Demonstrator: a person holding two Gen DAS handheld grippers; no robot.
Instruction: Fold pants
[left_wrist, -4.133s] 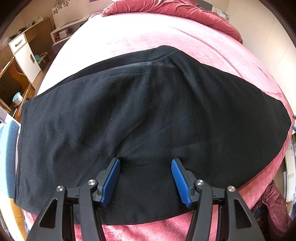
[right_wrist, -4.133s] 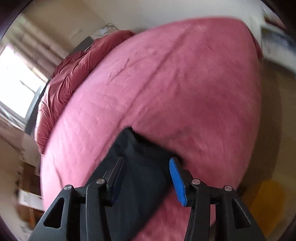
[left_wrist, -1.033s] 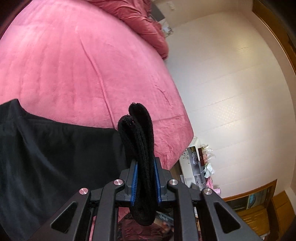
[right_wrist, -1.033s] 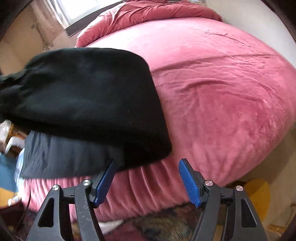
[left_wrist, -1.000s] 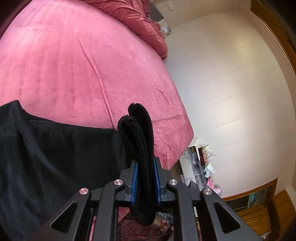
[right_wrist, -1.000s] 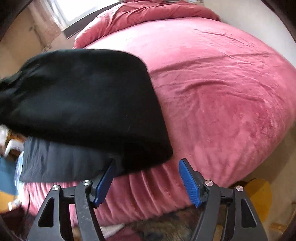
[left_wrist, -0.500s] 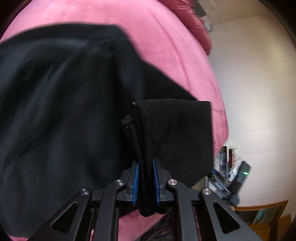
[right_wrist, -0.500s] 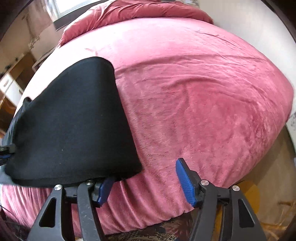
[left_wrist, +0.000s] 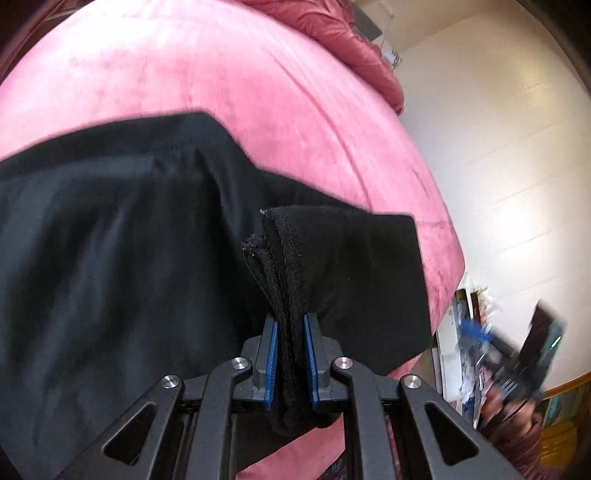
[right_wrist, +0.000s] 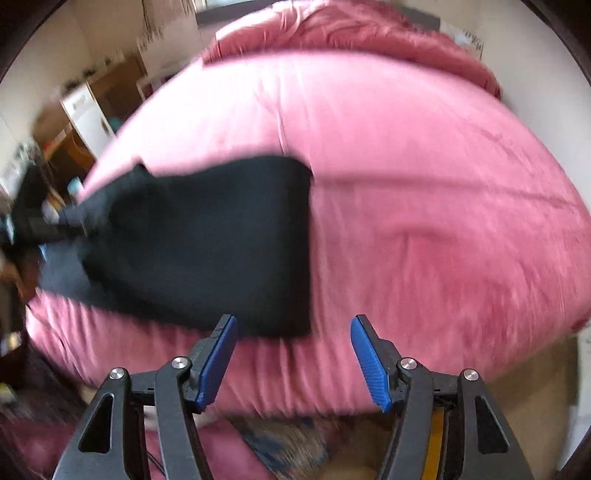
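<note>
Through my left wrist camera, my left gripper (left_wrist: 290, 356) is clamped on a bunched edge of the black pants (left_wrist: 110, 258); the blue pads (left_wrist: 272, 360) press the stitched hems from both sides, and a stub of cloth hangs below them. Only this view shows that grip. Past the pads the pants spread leftward, folded in layers, with one squared corner lying toward the right edge of the pink bed cover (left_wrist: 258, 92). Far right, blurred, is my other hand (left_wrist: 517, 402) with its tool.

My right wrist camera gives what the left cannot: the whole folded shape. My right gripper (right_wrist: 291, 358) stands with its jaws apart and nothing between them, above the near edge of the bed cover (right_wrist: 443, 221). The pants (right_wrist: 207, 243) lie just beyond its left finger as a dark slab with a straight right side, narrowing toward the far left, where my left gripper is a dark smear.

No writing can be read in either view. Beyond the bed, a crumpled red quilt (right_wrist: 332, 33).
</note>
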